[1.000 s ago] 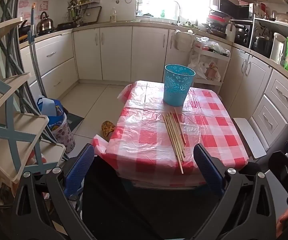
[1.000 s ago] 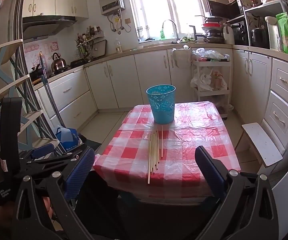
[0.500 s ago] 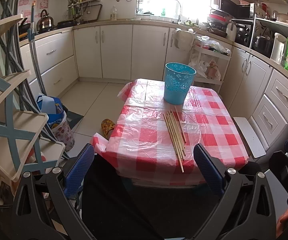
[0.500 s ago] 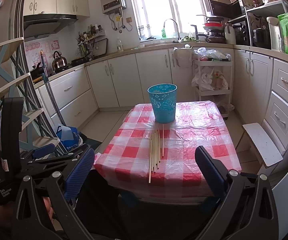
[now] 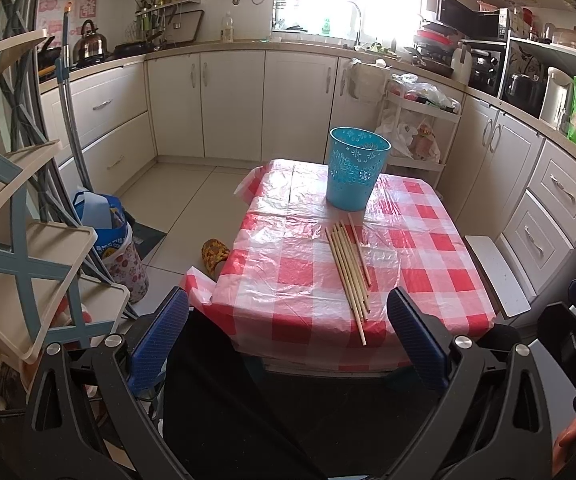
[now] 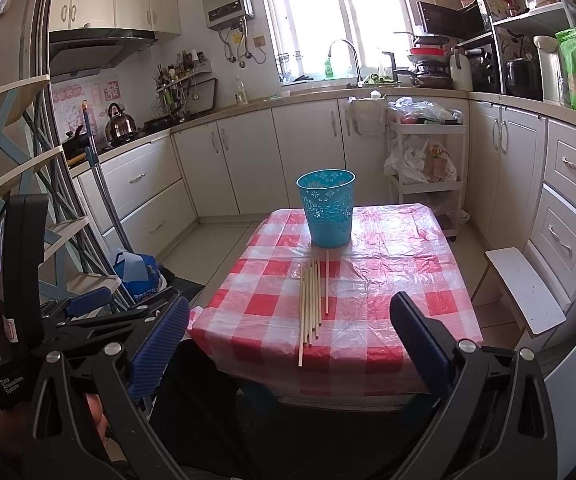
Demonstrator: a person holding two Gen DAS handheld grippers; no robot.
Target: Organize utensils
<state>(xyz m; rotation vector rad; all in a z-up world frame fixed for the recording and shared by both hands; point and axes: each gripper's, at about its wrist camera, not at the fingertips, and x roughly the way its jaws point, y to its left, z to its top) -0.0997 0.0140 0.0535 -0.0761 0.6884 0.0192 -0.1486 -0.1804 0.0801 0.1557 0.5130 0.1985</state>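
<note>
Several wooden chopsticks (image 5: pixel 350 267) lie side by side on a small table with a red-and-white checked cloth (image 5: pixel 288 280); they also show in the right wrist view (image 6: pixel 312 300). A blue perforated cup-shaped basket (image 5: pixel 357 168) stands upright behind them, also in the right wrist view (image 6: pixel 327 208). My left gripper (image 5: pixel 288 340) is open and empty, short of the table's near edge. My right gripper (image 6: pixel 288 344) is open and empty, also short of the near edge.
Kitchen cabinets (image 5: pixel 232 100) run along the back and right. A shelf rack (image 5: pixel 20 240) and a blue bag (image 5: pixel 108 224) stand at the left. A white stool (image 6: pixel 524 296) is right of the table. A white trolley (image 6: pixel 424 160) stands behind it.
Both grippers have moved slightly closer to the table. Jaws stay open. Chopsticks and basket have not moved.
</note>
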